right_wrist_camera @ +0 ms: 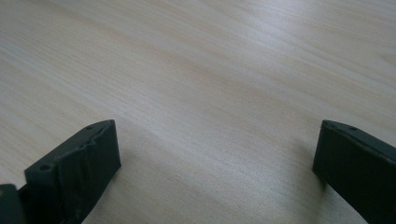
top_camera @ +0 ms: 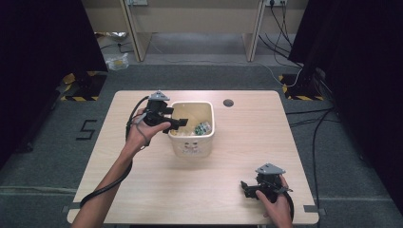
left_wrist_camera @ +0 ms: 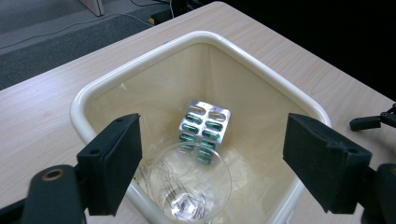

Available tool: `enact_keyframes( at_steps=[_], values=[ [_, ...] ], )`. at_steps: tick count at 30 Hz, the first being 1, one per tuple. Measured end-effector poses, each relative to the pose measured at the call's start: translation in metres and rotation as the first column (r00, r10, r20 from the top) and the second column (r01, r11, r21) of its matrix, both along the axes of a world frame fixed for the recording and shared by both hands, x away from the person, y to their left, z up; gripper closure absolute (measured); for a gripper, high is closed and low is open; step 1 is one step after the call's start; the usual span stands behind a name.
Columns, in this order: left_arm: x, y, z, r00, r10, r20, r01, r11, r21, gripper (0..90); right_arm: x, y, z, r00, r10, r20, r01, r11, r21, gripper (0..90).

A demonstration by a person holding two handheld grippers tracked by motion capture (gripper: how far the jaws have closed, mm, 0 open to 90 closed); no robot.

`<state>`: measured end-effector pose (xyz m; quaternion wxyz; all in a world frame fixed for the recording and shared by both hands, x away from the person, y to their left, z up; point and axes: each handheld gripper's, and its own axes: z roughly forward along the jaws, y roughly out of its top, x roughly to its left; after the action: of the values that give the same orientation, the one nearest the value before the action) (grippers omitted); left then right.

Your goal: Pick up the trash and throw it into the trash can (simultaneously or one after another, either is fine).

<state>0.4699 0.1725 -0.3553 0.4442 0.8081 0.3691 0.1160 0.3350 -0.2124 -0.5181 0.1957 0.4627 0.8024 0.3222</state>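
Your left gripper (top_camera: 175, 124) hangs over the left rim of the cream bin (top_camera: 209, 135), its jaws spread wide and holding nothing; through its own camera you look straight down into the bin, where a blister pack of green capsules (left_wrist_camera: 204, 129) leans against the inner wall and a clear plastic cup (left_wrist_camera: 189, 186) lies on the bottom just below it, its rim overlapping the pack's lower edge. Your right gripper (top_camera: 252, 188) rests low over the bare table near the front right corner, jaws also released and empty. If you reach in from here, I judge the main risk is a jaw catching the bin's rim and tipping or shoving the light bin, since nothing steadies it. The cup looks thin and slick, so it could squirt aside or crumple under a hard squeeze, and the foil pack could slide flat if nudged. The table (top_camera: 142, 190) is pale wood grain with a small round grommet hole (top_camera: 228, 102) near the far edge. Around it lies grey carpet, black curtains on both sides, loose cables (top_camera: 285, 38) by the right, and hazard-striped floor plates (top_camera: 78, 90).
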Motion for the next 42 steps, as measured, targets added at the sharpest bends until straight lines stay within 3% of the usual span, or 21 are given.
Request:
enact_keyframes(
  at_steps=[14,24,42],
  values=[
    [-0.013,0.019,0.003,0.9996,0.02,0.019,-0.02,0.9997,-0.01,19.3,0.0,0.0,0.0,1.0,0.0,0.0,0.0,1.0,0.0,0.8],
    [-0.025,0.037,0.007,0.9974,0.047,0.054,-0.046,0.9987,-0.02,19.3,0.0,0.0,0.0,1.0,0.0,0.0,0.0,1.0,0.0,0.8],
    [-0.047,0.06,-0.003,0.9943,0.079,0.072,-0.076,0.996,-0.047,19.3,0.0,0.0,0.0,1.0,-0.001,-0.001,0.001,1.0,0.0,0.8]
  ],
)
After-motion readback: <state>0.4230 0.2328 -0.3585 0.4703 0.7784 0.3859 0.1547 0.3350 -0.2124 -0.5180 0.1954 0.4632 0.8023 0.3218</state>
